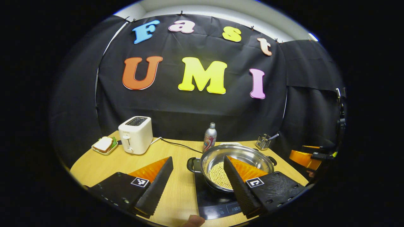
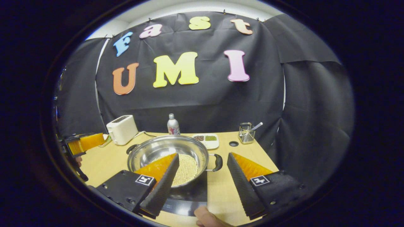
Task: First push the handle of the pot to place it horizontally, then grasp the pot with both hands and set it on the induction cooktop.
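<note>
**Pot sits on the cooktop, both claws spread open**

The pot (image 1: 236, 164), with pale beans in its bottom, rests on the dark induction cooktop (image 1: 214, 201) at lower centre of the left gripper view, on the wooden desk (image 1: 176, 154). The left claw (image 1: 197, 186) gapes wide, holding nothing, one finger overlapping the pot's rim. The right claw (image 2: 203, 186) is likewise open and empty, the pot's right handle (image 2: 217, 162) between its fingers. A white toaster (image 1: 135, 135) stands at middle left.

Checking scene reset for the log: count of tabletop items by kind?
Pot: 1
Induction cooktop: 1
Toaster: 1
Bottle: 1
Wire utensil holder: 1
Sandwich plate: 1
Divided dish of grains: 1
Total: 7
</note>
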Motion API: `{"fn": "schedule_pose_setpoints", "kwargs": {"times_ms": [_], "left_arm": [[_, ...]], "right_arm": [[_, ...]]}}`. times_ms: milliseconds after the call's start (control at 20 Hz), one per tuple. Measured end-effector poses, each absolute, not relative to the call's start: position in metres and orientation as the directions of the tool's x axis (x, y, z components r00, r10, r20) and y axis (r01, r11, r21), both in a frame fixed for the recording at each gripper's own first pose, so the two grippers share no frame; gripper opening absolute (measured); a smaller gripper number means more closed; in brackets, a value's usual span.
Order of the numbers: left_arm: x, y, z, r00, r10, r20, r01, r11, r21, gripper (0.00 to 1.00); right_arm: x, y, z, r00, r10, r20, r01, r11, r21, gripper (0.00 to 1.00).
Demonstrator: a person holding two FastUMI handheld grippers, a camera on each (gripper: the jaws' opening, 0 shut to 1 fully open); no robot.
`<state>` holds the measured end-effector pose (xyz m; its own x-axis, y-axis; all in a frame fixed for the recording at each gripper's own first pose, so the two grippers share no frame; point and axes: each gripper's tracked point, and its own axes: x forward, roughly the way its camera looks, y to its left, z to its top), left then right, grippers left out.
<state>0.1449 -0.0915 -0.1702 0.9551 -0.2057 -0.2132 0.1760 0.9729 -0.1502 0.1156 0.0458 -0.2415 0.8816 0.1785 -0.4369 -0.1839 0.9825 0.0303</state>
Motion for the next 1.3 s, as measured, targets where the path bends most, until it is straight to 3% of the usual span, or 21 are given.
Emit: {"fn": "schedule_pose_setpoints", "kwargs": {"times_ms": [650,1100,1300], "left_arm": [[0.007,-0.052,-0.049,0.989,-0.146,-0.017,0.142,0.979,-0.148,0.95],[-0.048,-0.032,-0.028,0.996,-0.051,0.073,0.056,0.996,-0.073,0.95],[-0.054,-0.041,-0.027,0.993,-0.066,0.096,0.071,0.996,-0.050,0.95]], "right_arm": [[-0.020,0.031,-0.095,0.969,0.135,-0.208,-0.138,0.990,0.005,0.97],[-0.091,-0.009,-0.020,0.995,0.080,0.060,-0.082,0.996,0.045,0.96],[-0.101,-0.018,-0.028,0.997,0.062,0.047,-0.062,0.998,-0.003,0.96]]}}
